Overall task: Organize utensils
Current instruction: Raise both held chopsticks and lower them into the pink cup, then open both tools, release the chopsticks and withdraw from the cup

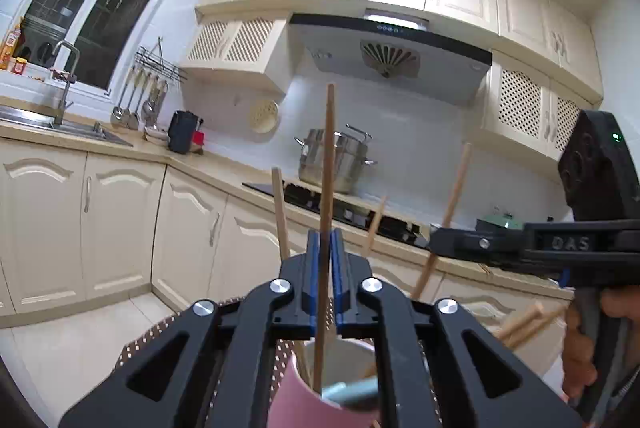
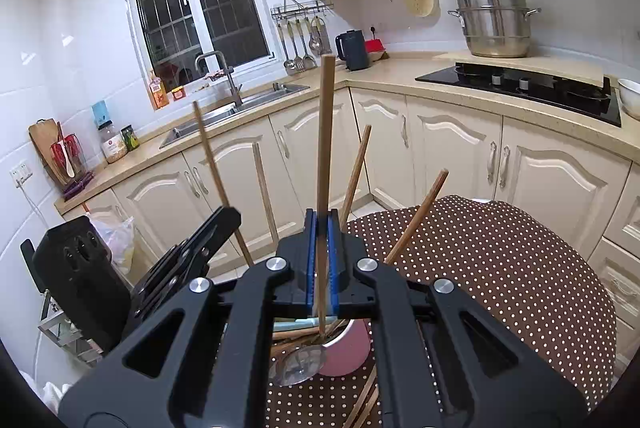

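At the pink cup, both tools down close, each with a stick in its jaws.

Left wrist view:
- left gripper [image 1: 325,248]: jaws clamped on one wooden chopstick [image 1: 327,163], pinched low on the shaft
- chopstick pose: near upright, lower tip already inside the pink cup [image 1: 296,404]
- cup contents: other chopsticks leaning out at angles, plus a pale blue-grey handle; can't tell what that handle belongs to, the gripper body hides most of it
- right gripper [image 1: 436,240]: seen side-on at right, carried by a person's hand [image 1: 580,348]; jaw state not readable from this angle
- cup base: sits on the brown polka-dot cloth [image 1: 160,332]

Right wrist view:
- right gripper [image 2: 323,228]: jaws closed on a second chopstick [image 2: 325,131], also taken low on the shaft
- stick pose: upright, lower end reaching down to the cup rim [image 2: 352,352]
- metal ladle [image 2: 298,362]: bowl lies just beside the cup on the cloth
- loose sticks: a few more lie on the cloth under the gripper, not yet in the cup

Handling, my read:
- chopsticks: light, stiff, smooth wood; a low pinch leaves a long free top, so a stick can pivot in the pads if it knocks a neighbour
- hold point: mid-shaft is probably steadier for the loose ones
- cup: looks light and already top-heavy with leaning sticks; a sideways nudge could tip it
- ladle: heavier at the bowl, so grip the handle near the bowl end
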